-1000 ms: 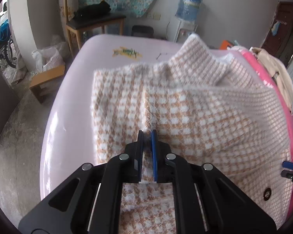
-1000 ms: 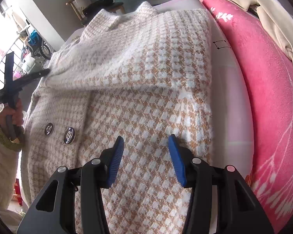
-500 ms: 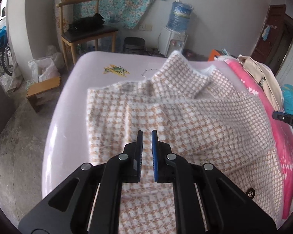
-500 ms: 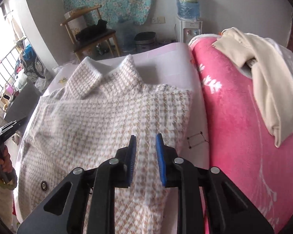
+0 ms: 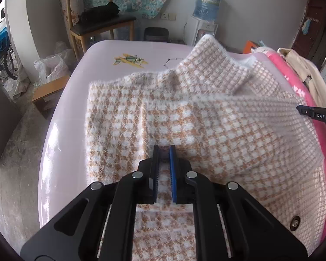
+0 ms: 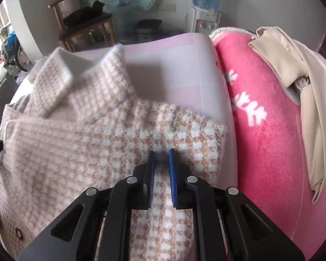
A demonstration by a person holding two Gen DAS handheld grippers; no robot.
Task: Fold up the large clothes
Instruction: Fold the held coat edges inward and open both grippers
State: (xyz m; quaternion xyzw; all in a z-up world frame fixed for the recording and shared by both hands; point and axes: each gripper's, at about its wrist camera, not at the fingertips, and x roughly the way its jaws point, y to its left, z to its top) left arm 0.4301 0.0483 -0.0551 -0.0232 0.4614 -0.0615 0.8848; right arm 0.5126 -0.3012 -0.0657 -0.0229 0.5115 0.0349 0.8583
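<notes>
Pale pink table (image 5: 60,134) carries houndstooth coat (image 5: 217,130); pink blanket (image 6: 271,141) alongside, wooden chair (image 5: 97,21) behind. Left gripper (image 5: 163,152) and right gripper (image 6: 162,155) each pinch coat fabric, fingers narrow.

one checked jacket (image 5: 206,117); two grippers: left gripper (image 5: 163,150), right gripper (image 6: 162,153); one wooden chair (image 5: 97,19); one water dispenser (image 5: 203,26); one pink blanket (image 6: 265,130); one beige garment (image 6: 304,82).

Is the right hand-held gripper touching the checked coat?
Touching: the right wrist view shows the right hand-held gripper nearly closed, with checked coat fabric pinched between its blue pads.
</notes>
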